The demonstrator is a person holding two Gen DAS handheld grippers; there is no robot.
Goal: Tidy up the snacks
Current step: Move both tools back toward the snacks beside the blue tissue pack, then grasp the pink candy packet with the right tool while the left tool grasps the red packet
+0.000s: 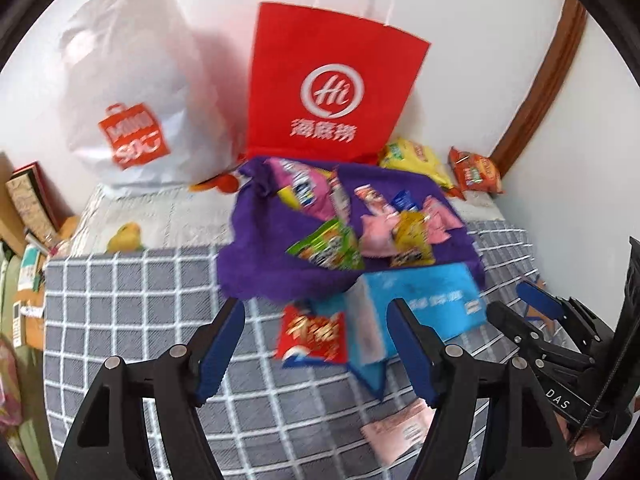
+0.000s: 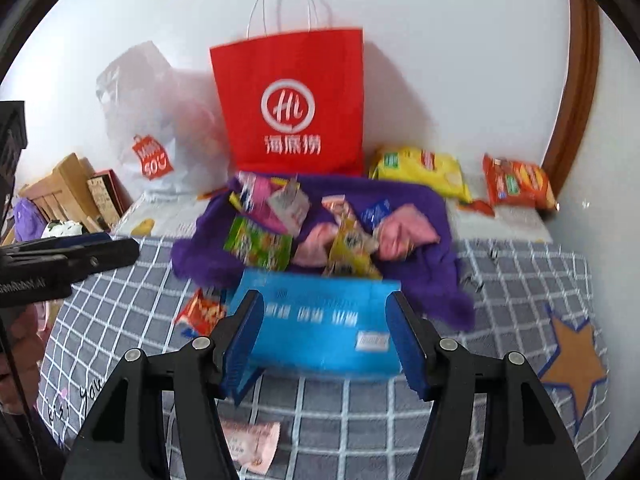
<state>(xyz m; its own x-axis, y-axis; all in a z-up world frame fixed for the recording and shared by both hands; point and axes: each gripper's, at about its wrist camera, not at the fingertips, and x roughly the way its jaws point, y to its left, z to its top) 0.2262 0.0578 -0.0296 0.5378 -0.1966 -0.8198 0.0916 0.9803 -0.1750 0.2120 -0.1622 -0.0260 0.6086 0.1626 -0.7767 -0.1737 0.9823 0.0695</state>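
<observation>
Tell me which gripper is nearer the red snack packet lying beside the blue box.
Left. The left gripper has the red snack packet showing between its open fingers, just ahead. The right gripper is lined up on the blue box, with the packet off to its left.

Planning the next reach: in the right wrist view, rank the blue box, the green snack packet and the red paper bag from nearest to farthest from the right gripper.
1. Blue box: right ahead of the right gripper.
2. Green snack packet: behind the box, on the purple cloth, left of centre.
3. Red paper bag: farthest, upright against the wall.
</observation>
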